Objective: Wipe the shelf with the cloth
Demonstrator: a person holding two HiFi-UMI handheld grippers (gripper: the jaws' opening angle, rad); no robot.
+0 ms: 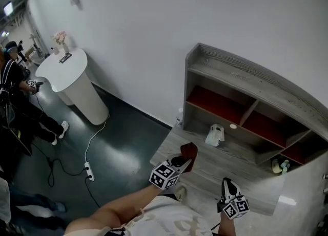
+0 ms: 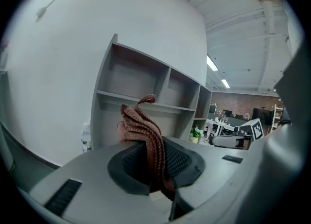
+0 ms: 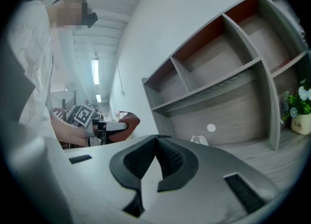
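I have the left gripper (image 1: 185, 159) clamped on the cloth (image 1: 190, 150), a reddish-brown knitted piece that stands up in folds from between the jaws in the left gripper view (image 2: 142, 129). It hangs in the air just short of the shelf (image 1: 225, 69), not yet touching any of its boards. The right gripper (image 1: 227, 184) hangs lower and nearer to me, its jaws pressed together with nothing between them (its own view shows the pads meeting at the tips). What worries me is the grip: only a narrow band of cloth sits between the pads, so I judge that a hard drag along the rough grey wood could pull it free or bunch it to one side, leaving the bare jaws scraping the board. The lower ledge is not bare either. A small white object (image 1: 215, 135) sits on it, and a little potted plant (image 1: 280, 166) stands at the far right, so a wide sweep could knock either off. A bottle (image 1: 179, 118) stands just beside the shelf's left wall and could be tipped if I come in from that side.
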